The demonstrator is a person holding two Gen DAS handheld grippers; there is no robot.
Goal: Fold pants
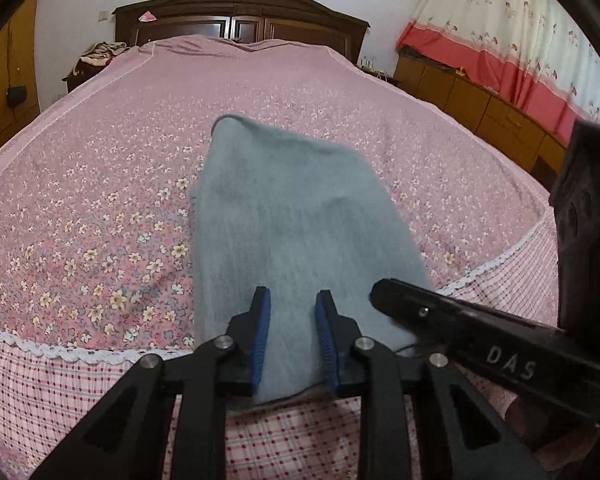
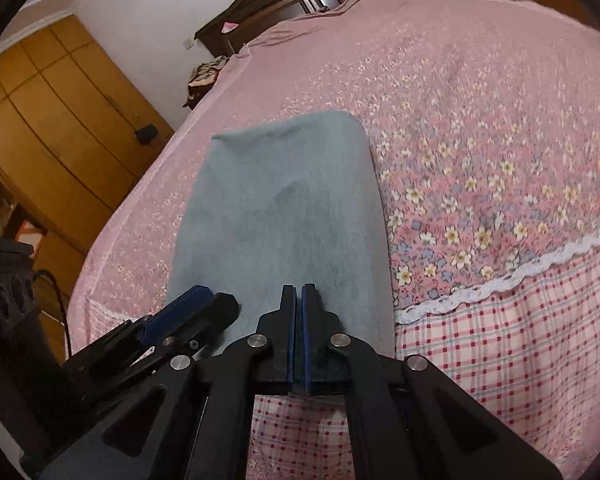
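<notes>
Grey-blue knit fabric, the pants [image 1: 300, 232], lies in a long folded strip on the bed [image 1: 100, 208], running from the near edge at 6 o'clock toward 12 o'clock in both wrist views. In the left wrist view, the left tool [image 1: 293, 300] sits at 6 o'clock with its blue-padded fingers [image 1: 260, 332] spread apart, one on either side of the near end of the pants; the cloth lies between them, with a clear gap between the pads. At 4 o'clock in that view the right tool [image 1: 384, 292] reaches in from the side, its black tip against the right edge of the pants. In the right wrist view, the right tool [image 2: 299, 292] has its two blue pads pressed together at 6 o'clock over the near end of the pants [image 2: 284, 208]; a thin line of fabric appears to be pinched between them. The left tool [image 2: 204, 300] lies at 8 o'clock there, at the left edge of the strip. Beyond the pants, the pink floral bedspread [image 1: 340, 80] stretches to 12 o'clock, trimmed near the bed's edge with white lace [image 2: 540, 264] above a checked skirt [image 2: 500, 340]. Farthest off stand a dark wooden headboard [image 1: 240, 12], yellow-brown wardrobe doors [image 2: 52, 120] at 9 o'clock in the right wrist view, and a red-and-cream curtain [image 1: 520, 40] at 2 o'clock in the left wrist view.
</notes>
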